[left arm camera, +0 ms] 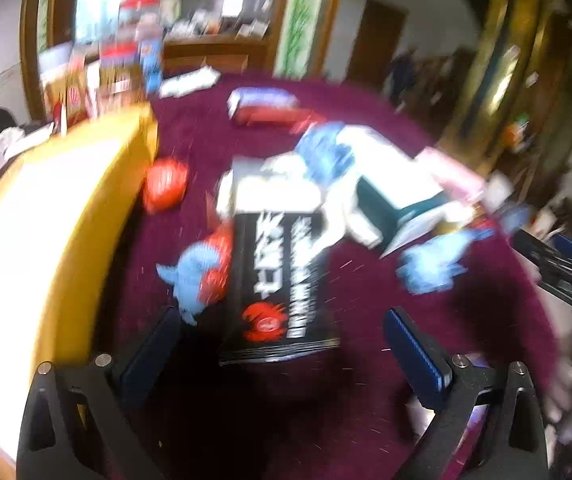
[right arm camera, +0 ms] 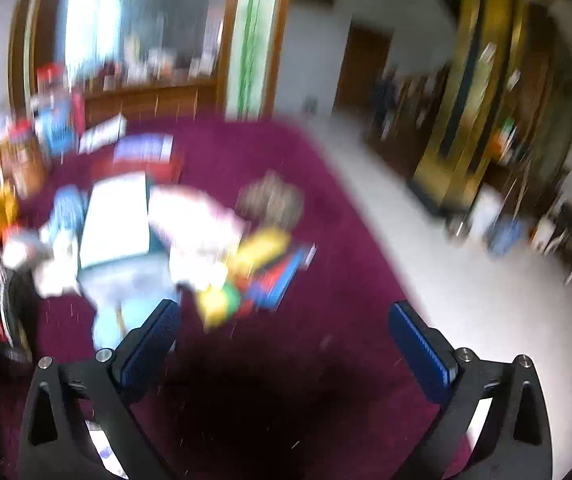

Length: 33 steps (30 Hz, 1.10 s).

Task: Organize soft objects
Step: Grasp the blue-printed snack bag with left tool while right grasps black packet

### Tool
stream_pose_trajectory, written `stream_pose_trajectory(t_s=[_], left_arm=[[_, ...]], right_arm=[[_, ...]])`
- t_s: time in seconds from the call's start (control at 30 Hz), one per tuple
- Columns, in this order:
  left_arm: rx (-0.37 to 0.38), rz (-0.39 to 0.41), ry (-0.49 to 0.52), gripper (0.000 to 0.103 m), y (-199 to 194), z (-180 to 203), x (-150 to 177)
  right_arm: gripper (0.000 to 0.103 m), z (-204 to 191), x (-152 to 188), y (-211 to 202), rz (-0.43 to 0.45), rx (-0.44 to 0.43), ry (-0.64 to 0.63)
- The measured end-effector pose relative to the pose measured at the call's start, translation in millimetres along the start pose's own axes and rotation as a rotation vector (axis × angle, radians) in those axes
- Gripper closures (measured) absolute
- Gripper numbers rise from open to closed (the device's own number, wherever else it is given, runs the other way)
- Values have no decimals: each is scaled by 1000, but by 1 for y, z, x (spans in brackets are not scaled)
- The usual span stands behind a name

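Left tongs (left arm camera: 281, 344): released, above black packet (left arm camera: 281, 280).
Right tongs (right arm camera: 286, 340): released, empty.
Yellow box (left arm camera: 57, 216): left.

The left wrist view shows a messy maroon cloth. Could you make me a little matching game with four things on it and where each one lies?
Things:
1. black book
2. orange ball
3. yellow box
4. blue-and-red soft toy

Places:
A. along the left side of the view
B. in the middle, just ahead of the open jaws
C. close beside the yellow box, left of the white papers
D. against the black book's left edge

Pairs: 1-B, 2-C, 3-A, 4-D
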<state>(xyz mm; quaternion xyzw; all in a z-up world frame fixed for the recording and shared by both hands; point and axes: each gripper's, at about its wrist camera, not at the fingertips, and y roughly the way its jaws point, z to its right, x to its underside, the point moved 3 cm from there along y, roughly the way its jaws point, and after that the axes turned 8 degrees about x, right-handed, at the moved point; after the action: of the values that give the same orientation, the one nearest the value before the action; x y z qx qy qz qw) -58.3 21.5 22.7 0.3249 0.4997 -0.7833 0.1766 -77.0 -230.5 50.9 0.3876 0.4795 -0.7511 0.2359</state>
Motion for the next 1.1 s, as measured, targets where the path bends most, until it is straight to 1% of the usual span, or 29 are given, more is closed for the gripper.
stream_pose_trajectory(t_s=[0.03, 0.07, 0.1, 0.17, 0.23, 0.27, 0.3, 0.33, 0.37, 0.43, 0.53, 0.57, 0.6, 0.67, 0.73, 0.77, 0.8, 0.83, 0.87, 0.9, 0.97, 1.03, 1.1], left_arm=[[27, 43, 21, 1, -13, 4, 0], [45, 82, 49, 1, -25, 8, 2], [62, 105, 64, 1, -32, 9, 1], [90, 128, 97, 1, -40, 16, 6], [88, 97, 144, 1, -35, 27, 14], [75, 75, 187, 1, -31, 36, 18], [57, 61, 232, 1, -28, 45, 21], [36, 45, 303, 1, -21, 59, 25], [38, 41, 346, 1, -20, 68, 28], [60, 24, 418, 1, -9, 87, 34], [88, -18, 496, 1, 14, 118, 43], [87, -28, 527, 1, 23, 126, 47], [80, -40, 550, 1, 30, 132, 50], [57, -93, 600, 2, 46, 142, 56], [47, -144, 629, 8, 54, 150, 62], [41, -151, 634, 17, 54, 149, 63], [31, -165, 636, 34, 56, 150, 64], [51, -191, 618, 46, 58, 149, 66], [93, -209, 581, 52, 57, 146, 64], [108, -226, 544, 52, 58, 142, 62], [124, -208, 483, 52, 52, 133, 55], [156, -179, 414, 52, 37, 121, 48], [193, -144, 369, 52, 19, 112, 40]], right_arm=[[0, 2, -2, -3, 30, 17, -1], [0, -1, -8, 3, 15, 19, -10], [0, -1, -7, 9, -5, 7, 1], [0, 4, -6, 27, -42, -41, 80], [0, 12, 4, 46, -73, -66, 158], [0, 9, 2, 52, -82, -76, 182], [0, 13, 8, 57, -98, -89, 209], [0, 15, 11, 64, -143, -104, 229], [0, 19, 11, 66, -151, -134, 253], [0, 23, 14, 64, -149, -140, 288], [0, 22, 19, 69, -181, -158, 302], [0, 20, 19, 70, -187, -159, 304], [0, 20, 19, 71, -190, -164, 306], [0, 20, 19, 72, -191, -175, 313], [0, 20, 19, 72, -192, -181, 321], [0, 20, 20, 72, -195, -184, 324], [0, 20, 20, 72, -198, -187, 328], [0, 20, 20, 73, -202, -189, 331], [0, 21, 21, 74, -206, -190, 335], [0, 21, 21, 74, -210, -191, 339], [0, 21, 21, 75, -216, -190, 343], [0, 21, 22, 76, -218, -188, 343], [0, 20, 22, 76, -219, -186, 339]])
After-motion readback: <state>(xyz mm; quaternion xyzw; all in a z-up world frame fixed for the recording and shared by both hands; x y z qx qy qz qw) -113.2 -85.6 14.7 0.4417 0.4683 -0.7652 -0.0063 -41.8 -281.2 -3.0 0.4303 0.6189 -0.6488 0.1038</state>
